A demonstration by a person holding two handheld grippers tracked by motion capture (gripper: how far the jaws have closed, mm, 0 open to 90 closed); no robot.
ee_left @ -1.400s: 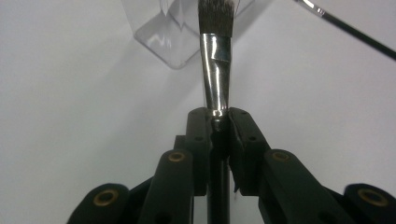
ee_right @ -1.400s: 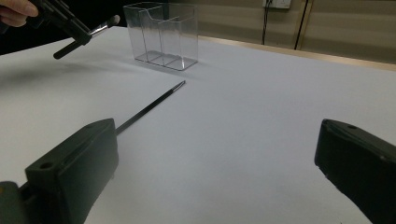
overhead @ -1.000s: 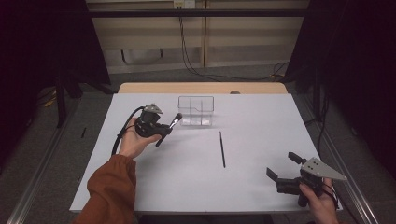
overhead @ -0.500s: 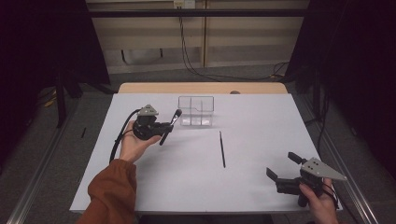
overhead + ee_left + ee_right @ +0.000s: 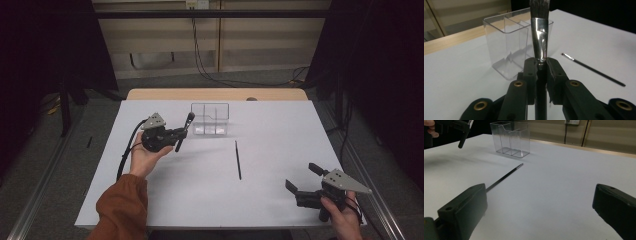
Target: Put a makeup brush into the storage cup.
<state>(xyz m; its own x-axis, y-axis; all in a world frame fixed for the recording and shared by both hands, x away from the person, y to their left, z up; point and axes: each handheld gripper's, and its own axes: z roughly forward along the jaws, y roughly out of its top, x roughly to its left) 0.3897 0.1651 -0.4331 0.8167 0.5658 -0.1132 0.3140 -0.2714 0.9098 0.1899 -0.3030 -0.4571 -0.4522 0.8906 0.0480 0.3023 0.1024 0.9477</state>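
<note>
Left gripper [image 5: 181, 136], clamped on the flat brush [image 5: 540, 30], drifted nearer the clear organizer [image 5: 210, 119]; insertion next. Right gripper [image 5: 306, 176] gapes empty.

Your left gripper [image 5: 181, 134]: raised above table, held in upturned left hand [image 5: 145, 155], rust-orange sleeve [image 5: 122, 207] on forearm. Jaws clamped tight, pointing toward far side, grey three-cornered plate on top, black cable looping down toward wrist. Your right gripper [image 5: 302, 179]: low at near right edge, gripped from behind by right hand [image 5: 342, 217]. Jaws spread wide, nothing between them, pointing left across table.
</note>
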